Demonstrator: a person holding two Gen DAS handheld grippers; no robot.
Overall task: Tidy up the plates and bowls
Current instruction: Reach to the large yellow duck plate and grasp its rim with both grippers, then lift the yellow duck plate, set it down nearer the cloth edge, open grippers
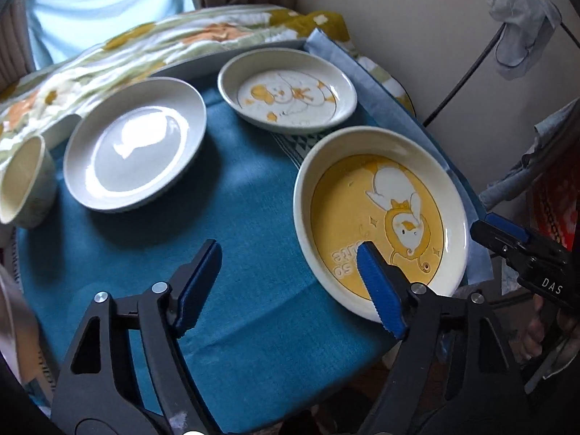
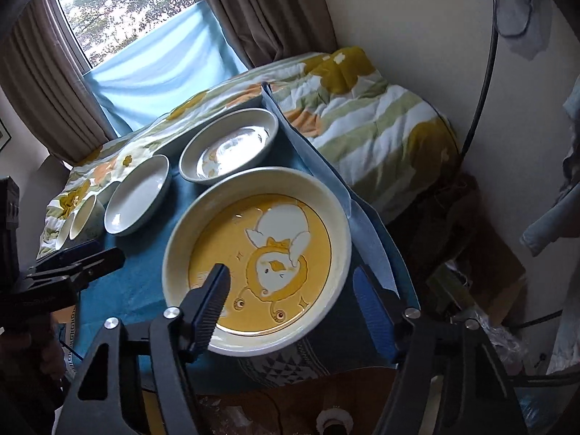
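I am holding my right gripper (image 2: 293,290) spread wide over the near rim of the yellow plate (image 2: 275,217), which is lying on the blue cloth (image 1: 235,217), to pinch it for stacking. My left gripper (image 1: 290,272) is waiting, also spread, holding nothing.

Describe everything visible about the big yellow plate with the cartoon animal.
The yellow plate is round and shallow, apparently glazed ceramic, with a cream rim and a yellow centre showing a white cartoon animal, sparkles and some lettering. It lies flat and empty on the blue cloth, nearest the grippers. The right gripper is open around its near edge, one finger above the inside and one beyond the rim; contact is unclear. The left gripper is open beside it.
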